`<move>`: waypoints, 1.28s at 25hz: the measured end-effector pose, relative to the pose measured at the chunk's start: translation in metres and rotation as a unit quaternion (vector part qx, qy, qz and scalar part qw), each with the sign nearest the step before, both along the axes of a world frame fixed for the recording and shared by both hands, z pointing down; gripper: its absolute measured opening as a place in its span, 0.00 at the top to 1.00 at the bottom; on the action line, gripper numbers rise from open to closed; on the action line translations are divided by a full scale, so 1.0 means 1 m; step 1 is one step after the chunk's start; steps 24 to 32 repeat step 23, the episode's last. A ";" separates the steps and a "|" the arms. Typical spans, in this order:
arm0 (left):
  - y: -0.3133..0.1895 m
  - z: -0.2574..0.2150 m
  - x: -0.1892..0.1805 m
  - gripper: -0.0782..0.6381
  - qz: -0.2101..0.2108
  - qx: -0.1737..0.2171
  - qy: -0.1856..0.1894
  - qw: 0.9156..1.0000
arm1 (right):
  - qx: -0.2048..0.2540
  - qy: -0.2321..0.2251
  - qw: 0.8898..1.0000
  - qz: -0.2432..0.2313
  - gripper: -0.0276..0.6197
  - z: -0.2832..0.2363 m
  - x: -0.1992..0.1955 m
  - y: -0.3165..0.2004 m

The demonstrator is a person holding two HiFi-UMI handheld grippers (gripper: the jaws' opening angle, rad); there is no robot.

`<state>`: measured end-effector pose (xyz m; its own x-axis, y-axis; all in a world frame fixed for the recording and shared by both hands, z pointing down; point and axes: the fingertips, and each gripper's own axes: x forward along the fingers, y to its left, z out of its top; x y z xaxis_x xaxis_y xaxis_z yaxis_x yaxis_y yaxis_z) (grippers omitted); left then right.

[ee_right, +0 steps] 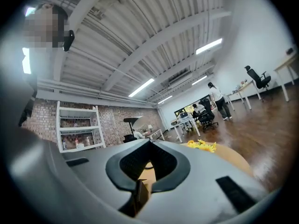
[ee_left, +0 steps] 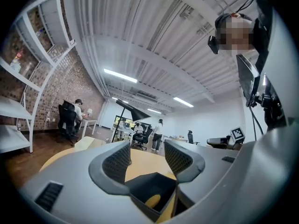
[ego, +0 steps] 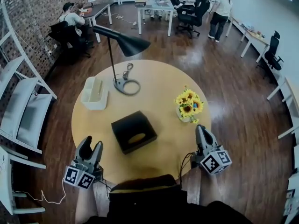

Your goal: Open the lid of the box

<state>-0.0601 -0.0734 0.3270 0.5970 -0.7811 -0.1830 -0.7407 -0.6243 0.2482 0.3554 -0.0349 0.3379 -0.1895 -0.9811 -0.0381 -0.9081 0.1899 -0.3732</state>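
Over the near rim of the round table [ego: 159, 83], left gripper [ego: 91, 144] pointing forward, jaws a little apart, bare tabletop showing through the gap, nothing between the pads. Well to its right, right gripper [ego: 203, 129] at the same rim, jaws pressed together tip to tip, nothing pinched. Flat on the table, black box [ego: 133, 131] ahead of the left gripper and to its right, ahead and left of the right gripper, touching neither, roughly midway between them; lid down, an oval opening in its top. In the left gripper view, low and just beyond the jaws. Yellow flowers [ego: 188, 105] ahead of the right gripper, slightly to its left, near the box. Further ahead of the left gripper, a white holder [ego: 95, 93] and a black desk lamp [ego: 122, 43], cable [ego: 128, 76] looped round its base. Far beyond both grippers, people [ego: 71, 17] about the room
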 end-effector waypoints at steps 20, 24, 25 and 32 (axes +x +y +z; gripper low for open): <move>0.005 0.013 -0.018 0.58 -0.028 -0.011 -0.005 1.000 | -0.001 0.041 0.999 -0.032 0.96 -0.013 -0.016 -0.007; 0.005 0.013 -0.019 0.58 -0.029 -0.011 -0.005 1.000 | 0.000 0.042 0.999 -0.032 0.96 -0.015 -0.016 -0.008; 0.005 0.013 -0.019 0.58 -0.029 -0.011 -0.005 1.000 | 0.000 0.042 0.999 -0.032 0.96 -0.015 -0.016 -0.008; 0.005 0.013 -0.019 0.58 -0.029 -0.011 -0.005 1.000 | 0.000 0.042 0.999 -0.032 0.96 -0.015 -0.016 -0.008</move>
